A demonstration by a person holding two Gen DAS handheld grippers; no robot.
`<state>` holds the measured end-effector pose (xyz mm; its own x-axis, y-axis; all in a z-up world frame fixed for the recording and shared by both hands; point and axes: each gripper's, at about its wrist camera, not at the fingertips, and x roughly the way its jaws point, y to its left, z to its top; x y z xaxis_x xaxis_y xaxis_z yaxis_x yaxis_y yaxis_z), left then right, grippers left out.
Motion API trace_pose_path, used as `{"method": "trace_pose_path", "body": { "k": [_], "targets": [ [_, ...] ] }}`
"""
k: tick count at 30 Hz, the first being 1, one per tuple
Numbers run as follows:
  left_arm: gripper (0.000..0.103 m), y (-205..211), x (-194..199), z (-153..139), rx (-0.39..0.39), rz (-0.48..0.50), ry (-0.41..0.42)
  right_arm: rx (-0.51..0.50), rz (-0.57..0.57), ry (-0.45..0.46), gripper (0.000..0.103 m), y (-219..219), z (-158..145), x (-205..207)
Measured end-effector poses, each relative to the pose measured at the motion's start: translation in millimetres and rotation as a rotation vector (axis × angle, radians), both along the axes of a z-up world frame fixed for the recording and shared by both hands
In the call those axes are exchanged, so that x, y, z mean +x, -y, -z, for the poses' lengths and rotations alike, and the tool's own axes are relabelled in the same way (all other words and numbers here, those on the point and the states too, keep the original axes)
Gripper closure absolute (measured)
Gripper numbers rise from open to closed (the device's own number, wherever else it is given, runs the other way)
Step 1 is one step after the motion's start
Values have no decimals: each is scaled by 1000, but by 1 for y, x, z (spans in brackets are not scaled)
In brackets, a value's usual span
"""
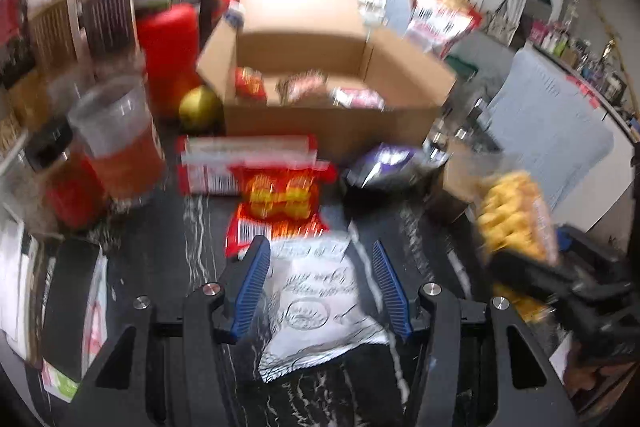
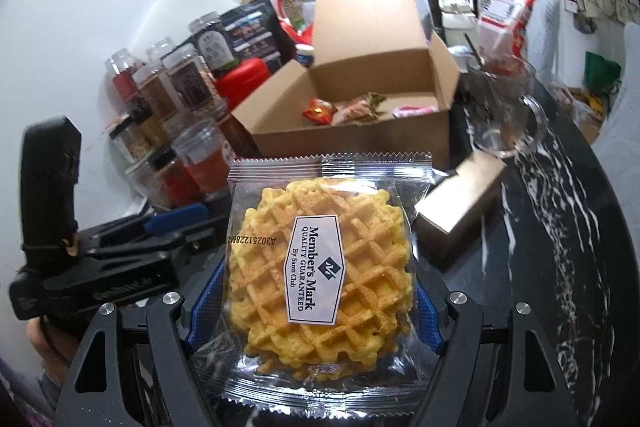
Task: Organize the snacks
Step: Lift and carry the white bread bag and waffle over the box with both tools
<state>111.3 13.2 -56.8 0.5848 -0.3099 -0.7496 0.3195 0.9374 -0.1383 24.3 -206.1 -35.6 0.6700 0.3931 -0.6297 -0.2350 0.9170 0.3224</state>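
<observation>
Waffle pack [image 2: 320, 263] is clamped in right claw [image 2: 316, 291], raised for transfer into cardboard box [image 2: 360, 131]. Left claw [image 1: 318, 259] is held apart, straddling white packet [image 1: 316, 307] on surface [image 1: 168, 255], not gripped.

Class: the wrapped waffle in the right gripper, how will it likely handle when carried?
The waffle looks stiff but probably brittle, so a hard squeeze may crack it. Its clear film wrap looks glossy, likely slippery between the right gripper pads. It seems light.
</observation>
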Motion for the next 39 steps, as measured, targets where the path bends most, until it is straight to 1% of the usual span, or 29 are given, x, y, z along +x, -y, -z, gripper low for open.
{"method": "trace_pose_path", "body": {
  "k": [4,8,9,10,11,12,13,14,15,19,20,21,22,23,24,26,27,30,33,36,39],
  "targets": [
    [50,2,14,28,44,-29,-130,7,27,-34,24,8,9,0],
    [41,-3,21,44,-25,-51,-196,13,45,-52,24,14,14,1],
    [36,-3,22,47,-27,-57,-205,13,49,-56,24,15,15,1],
    [32,-3,24,50,-22,-65,-220,14,50,-58,24,16,15,2],
    [30,-2,26,54,-19,-70,-232,15,51,-62,24,16,16,3],
    [30,-2,27,58,-23,-69,-246,16,52,-65,24,16,17,3],
    [29,0,26,58,-10,-69,-232,18,53,-69,24,17,18,4],
    [25,3,26,58,17,-69,-221,19,54,-73,24,16,19,5],
    [24,6,26,60,43,-66,-224,19,54,-76,24,16,20,6],
    [23,23,20,61,148,-65,-170,10,57,-88,24,16,23,8],
    [23,27,18,62,169,-66,-160,9,57,-89,24,16,24,8],
    [23,29,17,61,172,-65,-150,10,56,-91,24,16,24,9],
    [23,29,15,60,156,-70,-141,13,57,-93,24,15,25,9],
    [26,28,13,59,145,-74,-135,16,56,-95,24,16,25,10],
    [35,28,13,58,151,-76,-124,17,57,-95,24,16,25,10],
    [42,29,10,56,162,-71,-112,16,59,-95,24,17,25,10],
    [44,28,10,55,160,-67,-113,17,61,-95,24,17,26,10],
    [46,29,7,52,145,-51,-109,24,63,-99,24,18,27,10],
    [46,23,10,47,94,-36,-120,25,62,-101,24,17,28,10],
    [46,19,7,33,69,-24,-103,17,58,-96,24,15,26,10],
    [46,17,4,14,42,-14,-72,17,44,-79,24,13,21,10]
  ]
}}
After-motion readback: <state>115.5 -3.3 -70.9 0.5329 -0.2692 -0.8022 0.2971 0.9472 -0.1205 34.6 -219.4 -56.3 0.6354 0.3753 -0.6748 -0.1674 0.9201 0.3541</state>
